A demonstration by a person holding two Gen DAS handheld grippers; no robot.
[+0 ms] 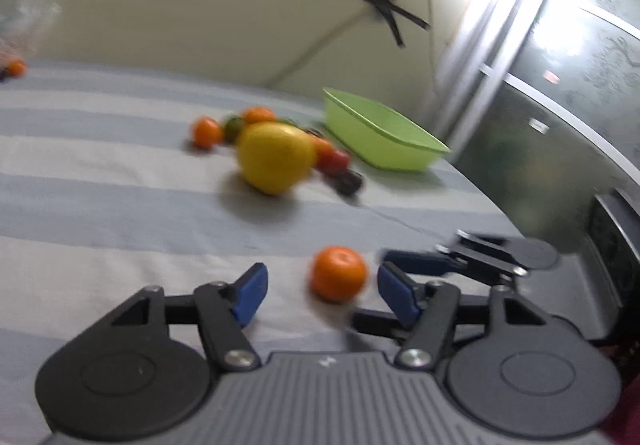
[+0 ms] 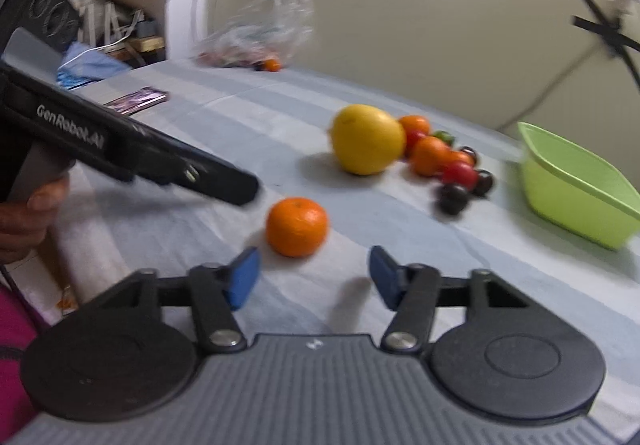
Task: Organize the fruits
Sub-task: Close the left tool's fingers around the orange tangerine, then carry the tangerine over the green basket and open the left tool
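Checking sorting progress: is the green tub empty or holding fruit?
Looks empty: the green tub shows bare inner walls and floor, though its near rim hides part.

1 loose orange mandarin [image 2: 297, 227] lies apart from the fruit cluster [image 2: 432, 153] beside the green tub [image 2: 576, 185].

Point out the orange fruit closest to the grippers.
It is the lone mandarin, lying apart on the striped cloth just ahead of both open grippers; the other orange ones sit farther back, clustered behind the big yellow fruit.

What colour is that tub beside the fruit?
Light green; the tub shows best in the right wrist view.
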